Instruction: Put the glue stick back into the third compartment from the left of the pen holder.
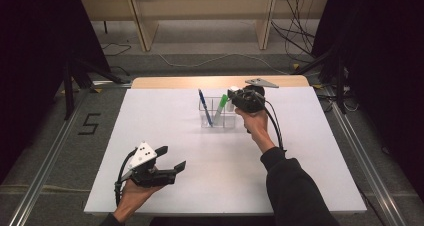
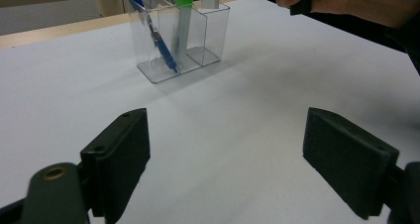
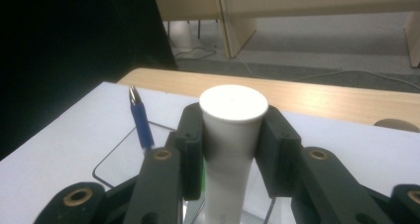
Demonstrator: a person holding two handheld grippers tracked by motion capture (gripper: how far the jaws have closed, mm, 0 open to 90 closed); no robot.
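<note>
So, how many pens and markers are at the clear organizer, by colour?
Blue pen, leaning in the clear organizer: 1
Green marker, standing in it: 1
White marker, clamped by the right gripper over it: 1
Total: 3

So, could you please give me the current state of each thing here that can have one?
Left hand-held gripper: open, holding nothing, low over the table.
Right hand-held gripper: shut on the white tube.
White tube: upright, clamped above the clear organizer.
Clear organizer: upright on the table.
Blue pen: leaning in the organizer.
Green marker: standing in the organizer.
</note>
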